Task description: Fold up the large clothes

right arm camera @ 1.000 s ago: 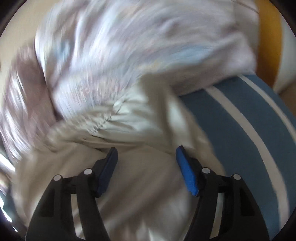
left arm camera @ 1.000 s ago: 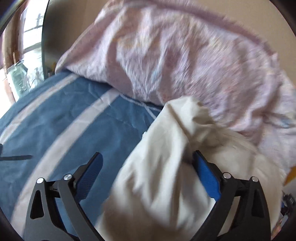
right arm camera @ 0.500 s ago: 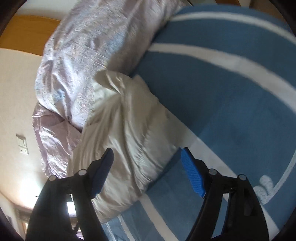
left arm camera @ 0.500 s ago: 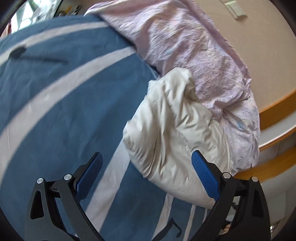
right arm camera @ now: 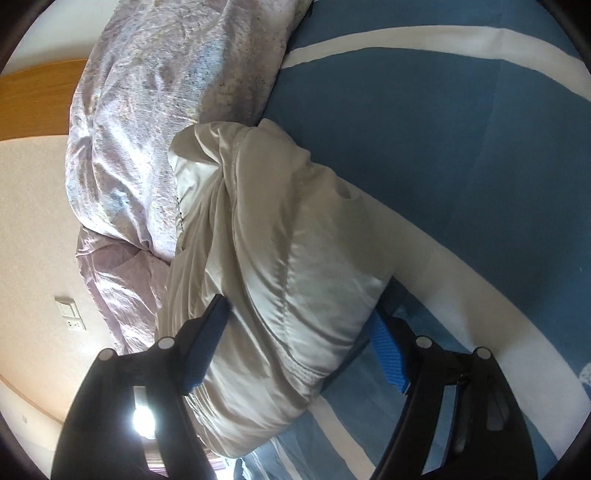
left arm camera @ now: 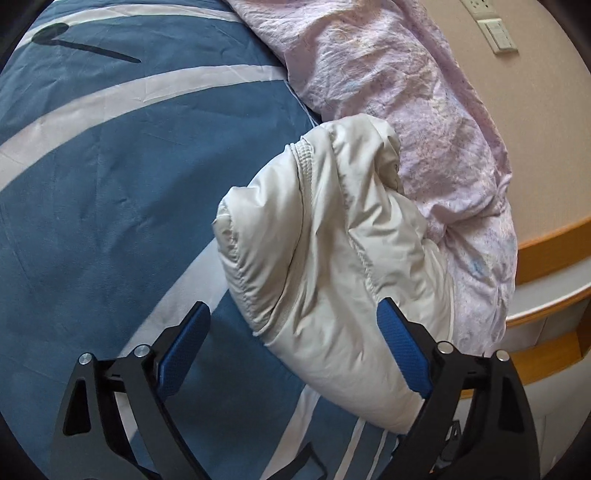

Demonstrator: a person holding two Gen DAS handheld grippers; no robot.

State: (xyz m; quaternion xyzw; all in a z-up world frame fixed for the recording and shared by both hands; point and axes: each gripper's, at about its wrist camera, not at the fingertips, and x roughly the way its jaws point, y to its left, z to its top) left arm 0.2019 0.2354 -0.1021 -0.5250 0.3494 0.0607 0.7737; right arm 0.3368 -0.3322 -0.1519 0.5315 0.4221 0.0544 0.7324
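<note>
A cream padded jacket [left arm camera: 325, 240] lies bunched on the blue bed cover [left arm camera: 110, 184], its far end against a lilac quilt [left arm camera: 406, 92]. My left gripper [left arm camera: 291, 306] stands wide over the jacket's near end, jaws closing. Its right pad [left arm camera: 402, 354] is at the fabric, while the left pad [left arm camera: 184, 347] is over bare cover. In the right wrist view the jacket [right arm camera: 295, 221] bulges between the jaws of my right gripper [right arm camera: 297, 306], which are closing. The left pad [right arm camera: 207, 343] touches the fabric and the jacket's edge half hides the right pad [right arm camera: 388, 354].
The blue cover [right arm camera: 461, 147] with white stripes stretches wide beside the jacket. The crumpled quilt [right arm camera: 166, 92] lies along the wall side. A beige wall with a switch plate [left arm camera: 498, 33] and a wooden ledge [left arm camera: 546, 240] border the bed.
Both views have rolled and come down closer to the bed. The jacket, blurred and close a second ago, now lies still between each pair of jaws.
</note>
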